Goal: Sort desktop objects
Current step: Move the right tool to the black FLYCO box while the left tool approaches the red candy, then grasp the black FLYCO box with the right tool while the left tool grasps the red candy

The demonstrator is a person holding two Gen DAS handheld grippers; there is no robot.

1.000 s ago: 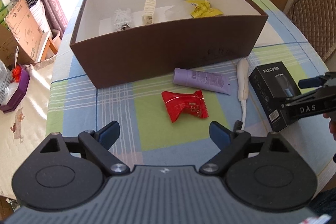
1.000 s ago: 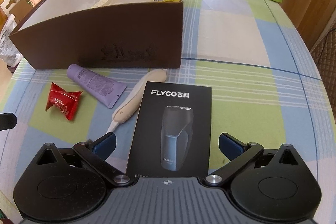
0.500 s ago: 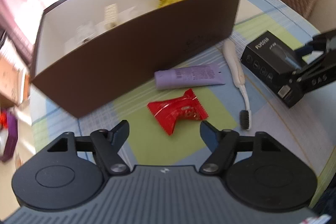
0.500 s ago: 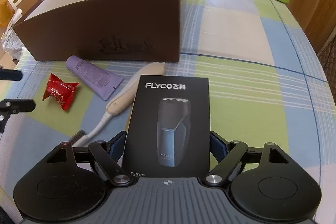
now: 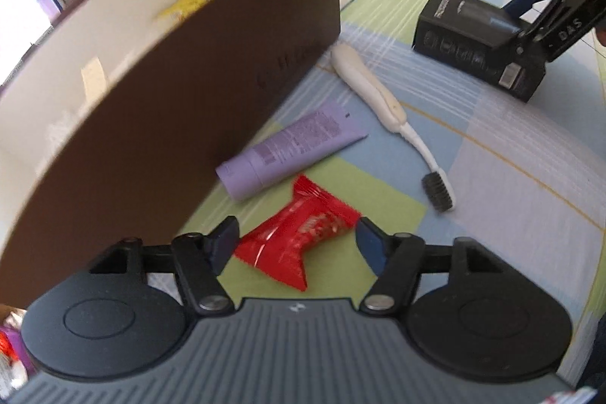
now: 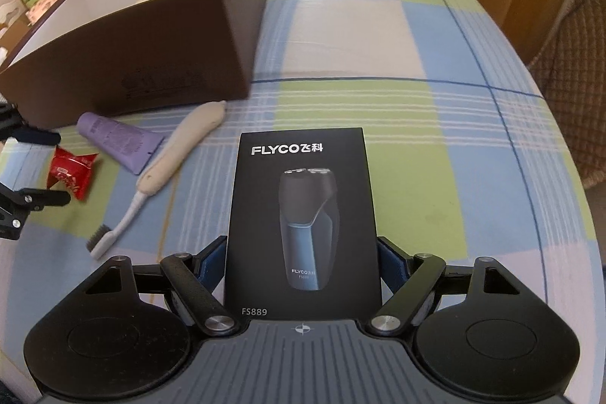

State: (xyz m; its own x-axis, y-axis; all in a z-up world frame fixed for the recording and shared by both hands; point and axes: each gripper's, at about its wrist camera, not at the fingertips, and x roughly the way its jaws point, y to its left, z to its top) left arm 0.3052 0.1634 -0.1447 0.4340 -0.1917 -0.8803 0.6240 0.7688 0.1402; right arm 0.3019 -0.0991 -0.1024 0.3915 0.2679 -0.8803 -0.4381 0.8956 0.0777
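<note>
The left tool [image 5: 297, 239] straddles the red packet [image 5: 299, 233] on the worktop [image 6: 435, 139]; its jaws have just been closing and are not yet pressing. The slick wrapper may slip out sideways. The right tool [image 6: 303, 265] pinches the shaver box [image 6: 303, 214], which may tilt when lifted. Both tools point steeply down beside the brown box [image 5: 170, 108].

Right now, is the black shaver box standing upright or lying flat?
Lying flat: the shaver box rests on its back on the tablecloth, printed front facing up.
</note>
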